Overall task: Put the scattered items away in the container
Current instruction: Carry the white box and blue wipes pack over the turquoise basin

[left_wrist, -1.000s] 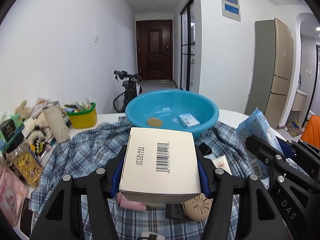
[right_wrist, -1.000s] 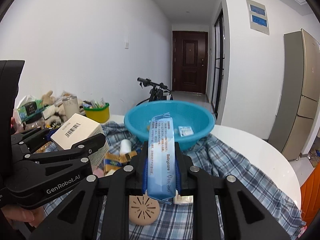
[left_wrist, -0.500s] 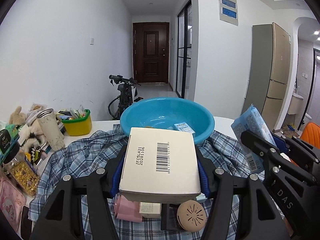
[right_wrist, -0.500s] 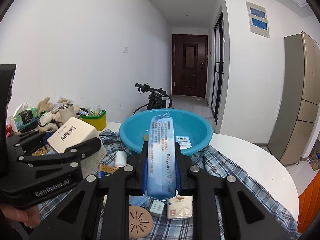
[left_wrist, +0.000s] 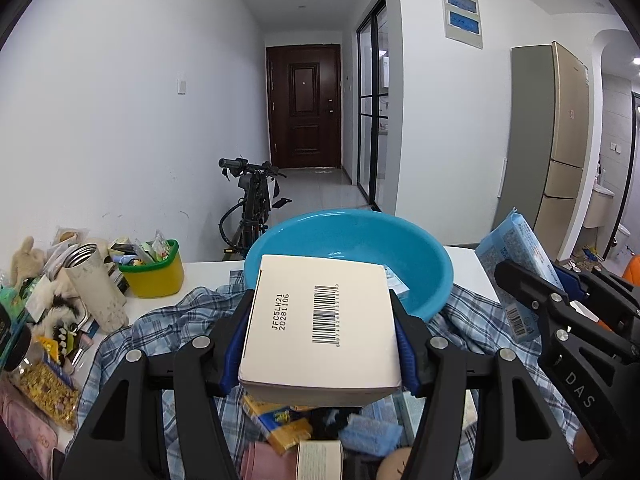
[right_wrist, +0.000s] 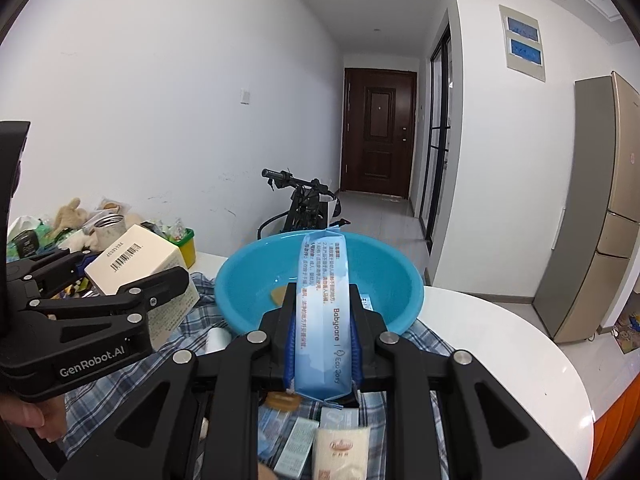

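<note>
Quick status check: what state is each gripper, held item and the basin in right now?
left gripper: shut on white box
white box: held, barcode face up, short of the basin
right gripper: shut on blue wipes pack
blue wipes pack: held edgewise, pointing at the basin
blue basin: upright on the plaid cloth, a few small items inside

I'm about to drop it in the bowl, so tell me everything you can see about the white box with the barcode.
The white box is a plain rectangular carton, cardboard by its look, closed and undamaged. Its top face shows a black barcode and the printed code JFC5LH21 20281106. A side face carries small print, too fine to read. The left claw clamps it by its two long sides with blue-padded fingers, holding it roughly level above the plaid cloth, just short of the blue basin.
</note>
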`<state>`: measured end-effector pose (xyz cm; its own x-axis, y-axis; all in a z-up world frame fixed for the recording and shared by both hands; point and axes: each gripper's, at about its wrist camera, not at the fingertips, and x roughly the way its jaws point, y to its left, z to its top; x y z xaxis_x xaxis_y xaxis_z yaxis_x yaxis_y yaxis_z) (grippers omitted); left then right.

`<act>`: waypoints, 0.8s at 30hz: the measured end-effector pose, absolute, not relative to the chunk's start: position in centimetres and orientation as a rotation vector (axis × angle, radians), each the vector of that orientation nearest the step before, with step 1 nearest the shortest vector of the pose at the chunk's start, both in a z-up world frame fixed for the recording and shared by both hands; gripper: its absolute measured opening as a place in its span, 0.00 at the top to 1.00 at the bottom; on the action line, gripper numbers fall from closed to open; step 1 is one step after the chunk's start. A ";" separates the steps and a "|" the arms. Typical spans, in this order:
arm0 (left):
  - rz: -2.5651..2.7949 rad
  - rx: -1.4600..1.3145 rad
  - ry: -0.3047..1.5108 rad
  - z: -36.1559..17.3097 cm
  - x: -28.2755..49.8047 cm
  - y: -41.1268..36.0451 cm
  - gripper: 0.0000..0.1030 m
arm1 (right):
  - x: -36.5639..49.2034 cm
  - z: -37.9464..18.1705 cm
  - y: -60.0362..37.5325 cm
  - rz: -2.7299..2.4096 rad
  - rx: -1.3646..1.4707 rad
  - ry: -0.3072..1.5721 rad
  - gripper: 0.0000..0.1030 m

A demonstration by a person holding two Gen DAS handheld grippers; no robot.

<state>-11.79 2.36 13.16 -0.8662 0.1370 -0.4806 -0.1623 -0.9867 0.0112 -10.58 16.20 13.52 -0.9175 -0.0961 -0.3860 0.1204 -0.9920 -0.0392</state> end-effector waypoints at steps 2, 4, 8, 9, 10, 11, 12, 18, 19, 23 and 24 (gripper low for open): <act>2.905 -0.733 0.085 13.1 -13.0 2.5 0.39 | -12.0 13.7 16.3 -2.962 0.607 0.085 0.81; 2.917 -0.732 0.103 13.0 -14.4 2.8 0.39 | -13.3 13.8 16.3 -2.957 0.612 0.084 0.81; 2.901 -0.740 0.096 13.1 -17.4 3.3 0.39 | -16.2 14.1 16.6 -2.963 0.619 0.087 0.81; 2.904 -0.736 0.104 13.1 -18.2 3.4 0.39 | -17.1 14.1 16.8 -2.967 0.620 0.083 0.81; 2.901 -0.735 0.104 13.2 -19.0 3.6 0.39 | -17.7 14.2 17.0 -2.970 0.618 0.077 0.81; 2.892 -0.740 0.102 13.2 -19.9 3.7 0.39 | -18.5 14.3 17.2 -2.973 0.616 0.077 0.81; 2.888 -0.748 0.101 13.2 -20.8 3.7 0.39 | -19.3 14.3 17.3 -2.976 0.617 0.083 0.81; 2.898 -0.752 0.124 13.1 -26.0 4.0 0.39 | -23.7 14.2 18.3 -2.980 0.645 0.082 0.81; 2.890 -0.763 0.112 13.0 -27.0 4.0 0.39 | -24.4 14.2 18.5 -2.977 0.651 0.080 0.81; 2.882 -0.774 0.102 12.9 -30.0 4.1 0.39 | -27.1 14.1 19.3 -2.973 0.662 0.068 0.81; 2.879 -0.776 0.100 12.8 -30.7 4.2 0.39 | -27.7 14.0 19.4 -2.973 0.663 0.060 0.81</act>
<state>-30.73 4.17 12.77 -0.8533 0.1343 -0.5039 -0.1690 -0.9853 0.0236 -27.72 19.42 13.97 -0.9008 -0.0844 -0.4260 0.1014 -0.9947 -0.0175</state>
